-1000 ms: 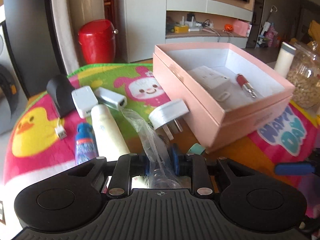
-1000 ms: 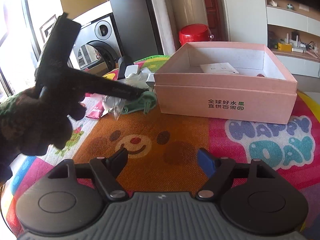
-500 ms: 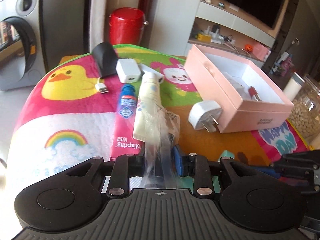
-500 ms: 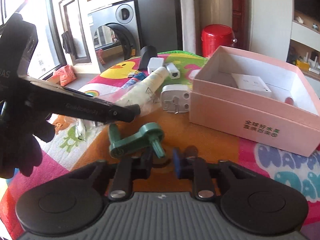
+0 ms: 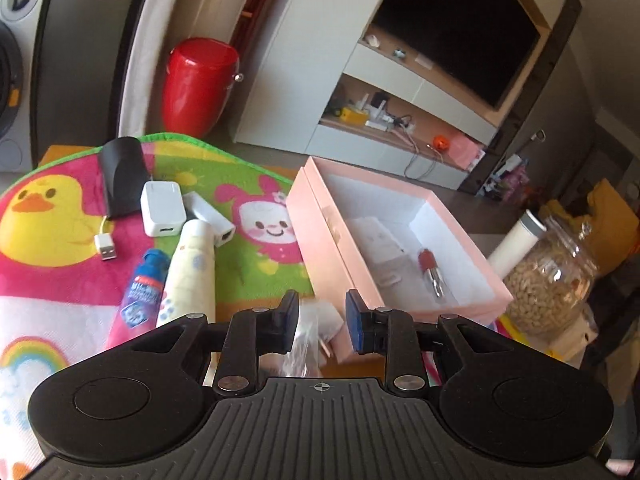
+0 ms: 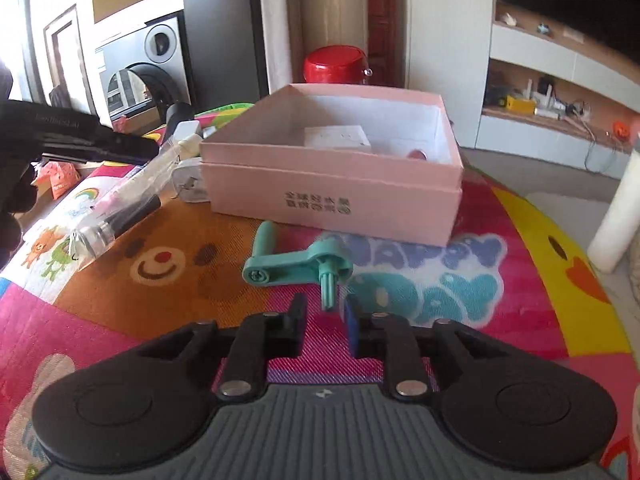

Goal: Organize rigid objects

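- Pink box sits open-topped mid-mat, printed side toward the right wrist camera. Likely the collection point: a white flat pack and a red lipstick-like item already lie inside.
- Left gripper: fingers apart, a gap between the pads. A clear plastic bag with a dark tube inside shows between them, but no clamp visible. From the right view the bag lies slanted on the mat, its top end just at the left tool's tip.
- Right gripper: fingers parted, nothing pinched. The teal crank handle lies just ahead, its stub shaft pointing into the gap, probably the next pickup.
- Loose items wait left of the box: white charger, cream tube, blue tube, black mouse, white plug touching the box wall.
- Judgement: sorting is partly done; most pieces are outside.
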{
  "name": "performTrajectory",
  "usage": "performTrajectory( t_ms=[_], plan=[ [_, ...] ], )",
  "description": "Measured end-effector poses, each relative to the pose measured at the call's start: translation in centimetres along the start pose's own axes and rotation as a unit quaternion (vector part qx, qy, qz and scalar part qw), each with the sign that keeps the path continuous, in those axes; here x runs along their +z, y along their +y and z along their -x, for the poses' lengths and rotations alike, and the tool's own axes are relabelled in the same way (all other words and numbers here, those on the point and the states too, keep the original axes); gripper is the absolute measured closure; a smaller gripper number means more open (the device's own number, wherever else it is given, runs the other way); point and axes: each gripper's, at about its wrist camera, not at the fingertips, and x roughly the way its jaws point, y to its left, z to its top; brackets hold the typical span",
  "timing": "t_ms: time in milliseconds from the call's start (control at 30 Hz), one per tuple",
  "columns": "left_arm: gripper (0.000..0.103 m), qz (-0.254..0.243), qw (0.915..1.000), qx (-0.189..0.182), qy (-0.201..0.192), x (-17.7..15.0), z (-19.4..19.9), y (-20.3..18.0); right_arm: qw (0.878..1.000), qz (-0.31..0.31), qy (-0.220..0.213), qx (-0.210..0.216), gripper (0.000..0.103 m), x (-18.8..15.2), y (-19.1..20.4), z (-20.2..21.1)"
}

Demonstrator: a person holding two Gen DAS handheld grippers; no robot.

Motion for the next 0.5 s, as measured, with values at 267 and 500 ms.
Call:
performTrajectory(
  t_ms=[267, 500],
  plan=[
    [0.079, 0.020, 0.9978, 0.013, 0.061, 0.0, -5.4, 0.9, 1.000, 0.003, -0.024, 0.011, 0.055, -1.1, 0.4, 0.1],
    [0.077, 0.008, 0.9984, -0.031, 0.046, -4.2, 1.1, 0.4, 0.999, -0.005, -0.024, 0.027, 0.043, -1.0, 0.1, 0.2]
  ],
)
